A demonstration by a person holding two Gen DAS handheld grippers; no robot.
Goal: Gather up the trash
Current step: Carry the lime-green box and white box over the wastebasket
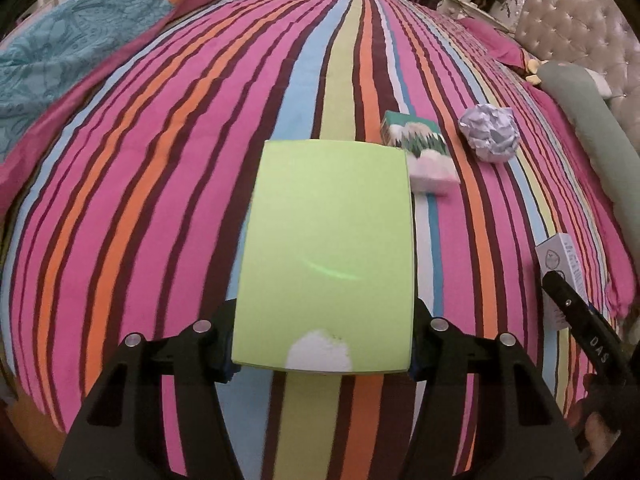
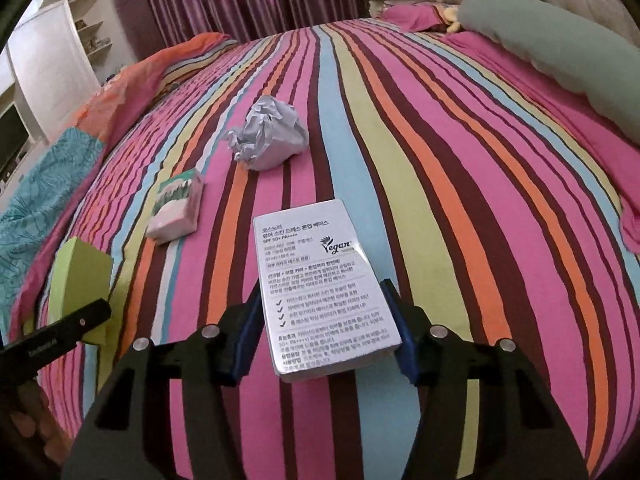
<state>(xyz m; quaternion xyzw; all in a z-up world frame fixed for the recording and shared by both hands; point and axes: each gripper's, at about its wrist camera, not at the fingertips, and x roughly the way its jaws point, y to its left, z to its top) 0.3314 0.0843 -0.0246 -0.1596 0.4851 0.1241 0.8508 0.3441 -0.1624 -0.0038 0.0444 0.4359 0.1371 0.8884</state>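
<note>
Left tongs [image 1: 324, 354] clamped on green box [image 1: 326, 240], right tongs [image 2: 326, 340] clamped on silver carton [image 2: 324, 296], crumpled paper [image 2: 268, 138], small packet [image 2: 176, 208] on striped bedspread [image 2: 460, 200]

Lime box [image 1: 326, 248] (striped bedspread [image 1: 160, 200])

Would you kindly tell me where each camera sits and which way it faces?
Left wrist: sits behind the left tongs, angled down across the striped bed; both fingers clamp a green box; right tongs at the right edge.
Right wrist: behind the right tongs, same heading; fingers clamp a silver printed box.
Shared: crumpled paper, small patterned box, both held boxes.
</note>
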